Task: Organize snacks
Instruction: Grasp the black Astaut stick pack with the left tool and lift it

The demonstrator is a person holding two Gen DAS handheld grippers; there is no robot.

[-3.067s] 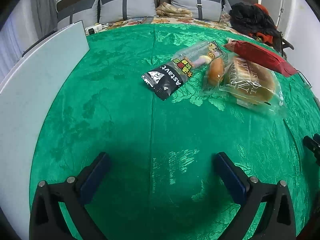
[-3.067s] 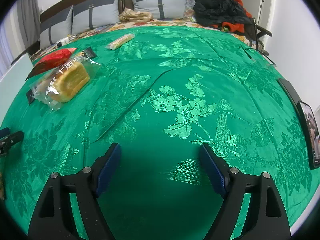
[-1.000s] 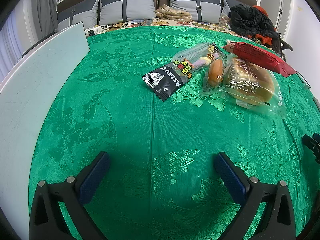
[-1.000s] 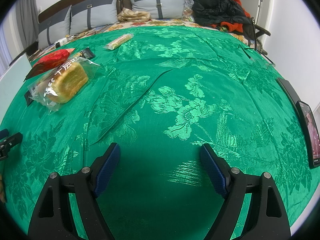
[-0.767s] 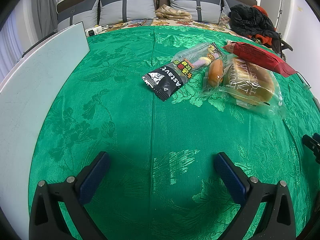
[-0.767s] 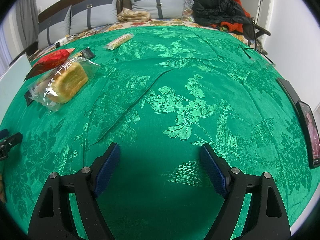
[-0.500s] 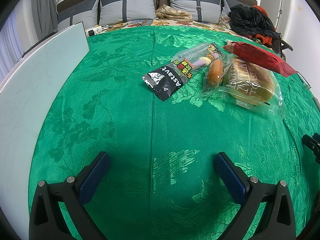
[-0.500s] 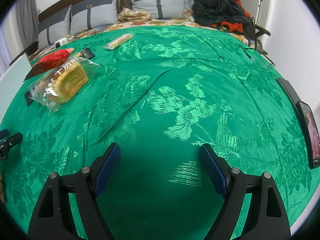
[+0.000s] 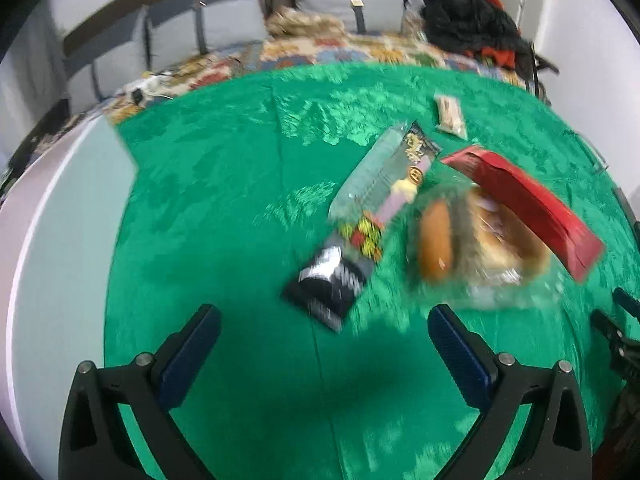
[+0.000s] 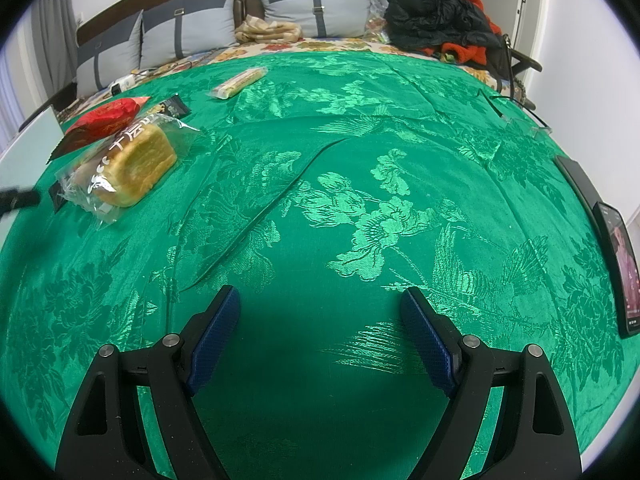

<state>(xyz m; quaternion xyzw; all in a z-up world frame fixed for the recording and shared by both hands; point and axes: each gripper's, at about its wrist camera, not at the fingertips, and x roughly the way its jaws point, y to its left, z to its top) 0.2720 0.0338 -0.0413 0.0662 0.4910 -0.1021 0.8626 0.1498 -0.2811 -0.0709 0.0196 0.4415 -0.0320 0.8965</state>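
Left claw (image 9: 324, 334) wide, empty, black snack packet (image 9: 326, 286) just ahead between its fingers; right claw (image 10: 320, 320) wide, empty, bread bag (image 10: 124, 164) far ahead-left

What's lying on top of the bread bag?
The red packet lies across the far edge of the bread bag. In the right wrist view it overlaps the bag too. What the packet covers of the bag cannot be seen.

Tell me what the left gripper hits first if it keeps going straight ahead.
Probably the black snack packet: it lies just ahead of the open left gripper, on the green cloth. The picture is blurred, so depth is uncertain.
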